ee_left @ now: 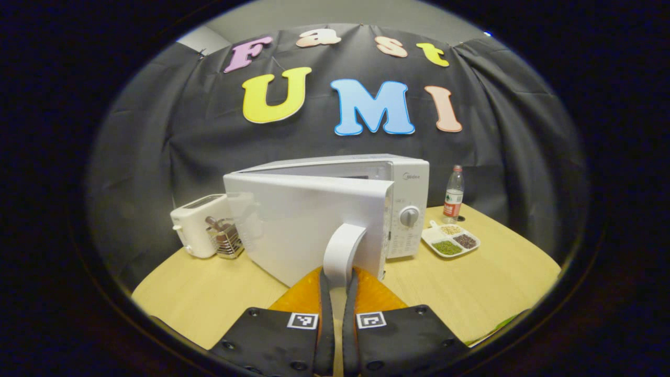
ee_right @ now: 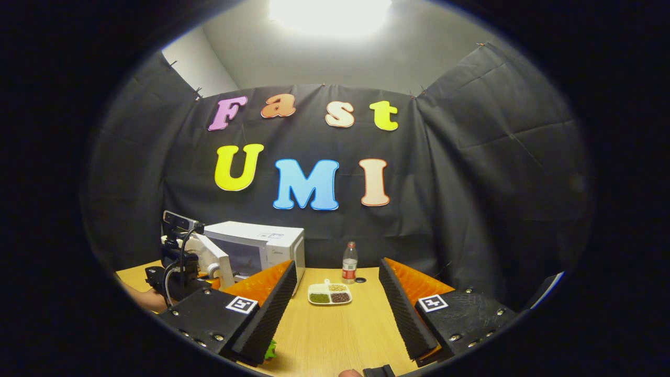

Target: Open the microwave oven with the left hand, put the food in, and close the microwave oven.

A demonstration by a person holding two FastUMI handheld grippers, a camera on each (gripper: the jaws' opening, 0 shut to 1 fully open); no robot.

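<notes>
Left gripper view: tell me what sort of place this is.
Probably a recording booth set up like a kitchen counter: a microwave with its door partly open, a toaster and a divided plate of food stand on a wooden table, with black cloth hung behind.

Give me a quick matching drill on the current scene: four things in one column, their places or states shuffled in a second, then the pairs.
1. microwave door
2. left gripper
3. right gripper
4. water bottle

A. open, holding nothing
B. upright behind the divided food tray
C. swung partly open
D. shut on the door handle

Pairs: 1-C, 2-D, 3-A, 4-B
</notes>
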